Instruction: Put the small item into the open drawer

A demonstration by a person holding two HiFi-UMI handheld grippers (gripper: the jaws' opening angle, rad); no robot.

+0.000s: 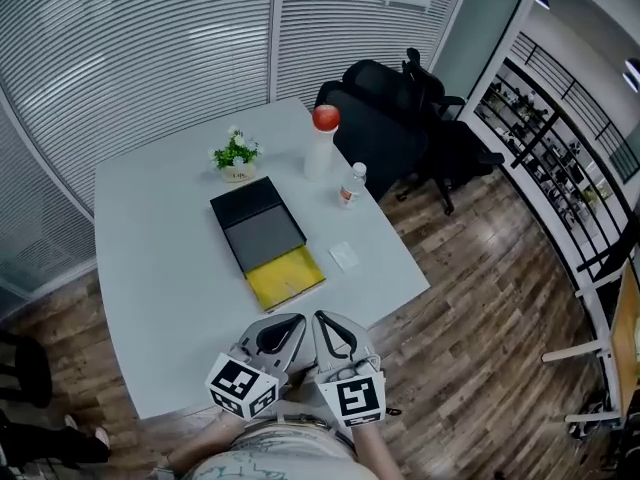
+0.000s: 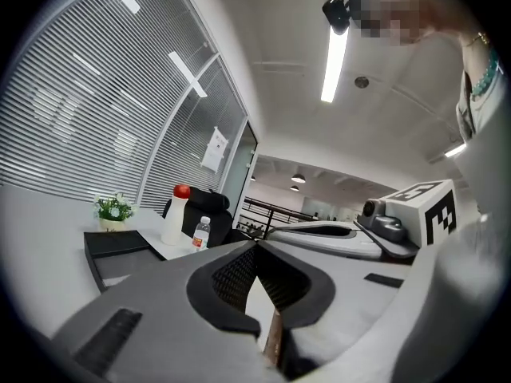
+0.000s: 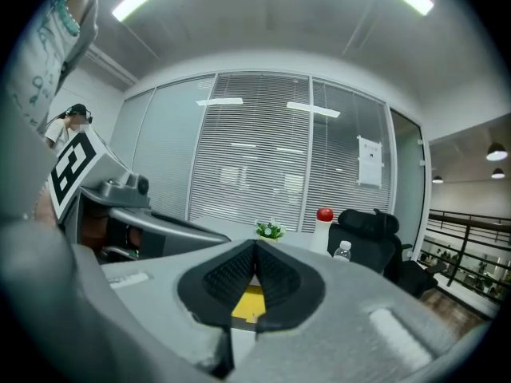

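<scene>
A black drawer box (image 1: 258,223) lies on the white table (image 1: 160,268), its yellow drawer (image 1: 286,277) pulled out toward me. The small white item (image 1: 343,256) lies flat on the table just right of the drawer. Both grippers hang side by side at the table's near edge, short of the drawer. My left gripper (image 1: 297,318) is shut with nothing in it, and its fingertips meet in its own view (image 2: 255,246). My right gripper (image 1: 320,317) is shut and empty too (image 3: 255,244). Through the gap under its pads the yellow drawer (image 3: 251,302) shows.
A small potted plant (image 1: 237,155), a tall white bottle with a red cap (image 1: 321,144) and a small water bottle (image 1: 351,184) stand at the table's far side. Black office chairs (image 1: 385,118) sit behind the far right corner. Wood floor lies to the right.
</scene>
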